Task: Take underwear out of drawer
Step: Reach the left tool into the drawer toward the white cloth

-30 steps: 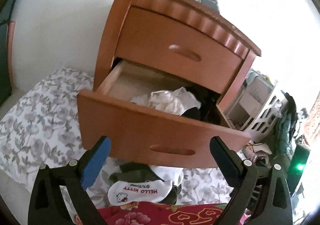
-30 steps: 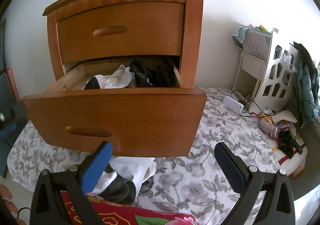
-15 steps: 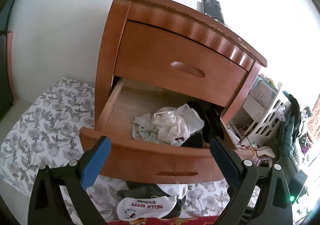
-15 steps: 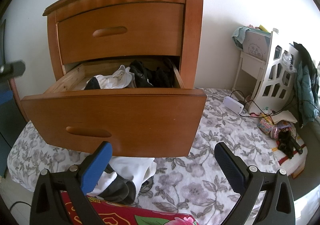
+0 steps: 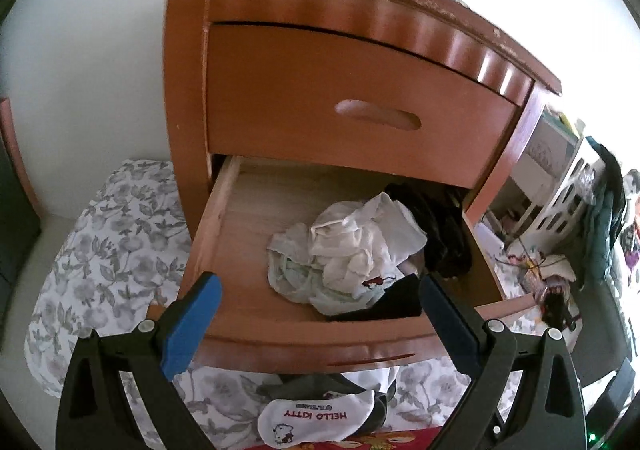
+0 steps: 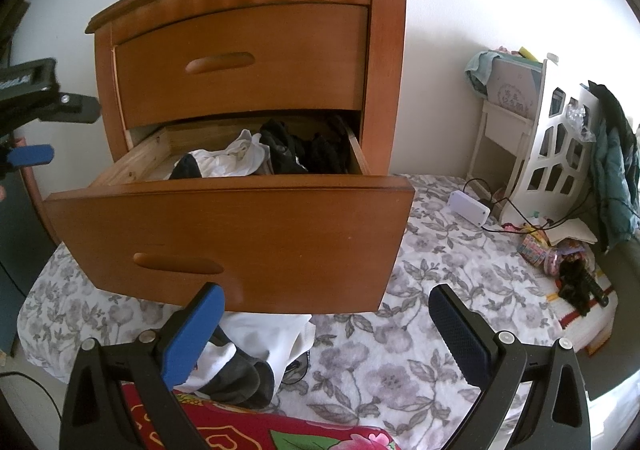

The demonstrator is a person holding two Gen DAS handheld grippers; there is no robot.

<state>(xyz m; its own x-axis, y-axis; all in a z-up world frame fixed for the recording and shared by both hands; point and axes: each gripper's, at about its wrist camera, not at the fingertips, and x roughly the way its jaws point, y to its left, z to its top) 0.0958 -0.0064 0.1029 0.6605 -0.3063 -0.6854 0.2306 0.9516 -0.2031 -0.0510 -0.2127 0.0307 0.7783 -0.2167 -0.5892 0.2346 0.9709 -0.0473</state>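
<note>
Left wrist view: left gripper (image 5: 320, 300) hangs over the front edge of the open lower drawer (image 5: 224, 250), jaws spread wide, nothing in them. I read this as the reach step — pick not yet made.

Underwear is inside the drawer, toward its right half: a crumpled white-and-pale-green bundle (image 5: 348, 254), with dark garments (image 5: 440, 234) just beside it against the right wall. Drawer's left half is bare wood.

Next move, as I judge it: drop the open jaws into the drawer onto the top fold of the white bundle, then close. It's loose and wadded, so a pinch may drag a neighbouring piece along.

Right gripper (image 6: 326, 330) sits below and in front of the drawer front — also wide, empty, well apart from the clothes. Several garments (image 6: 256, 354) already lie on the floral sheet (image 6: 400, 362) under the drawer.
</note>
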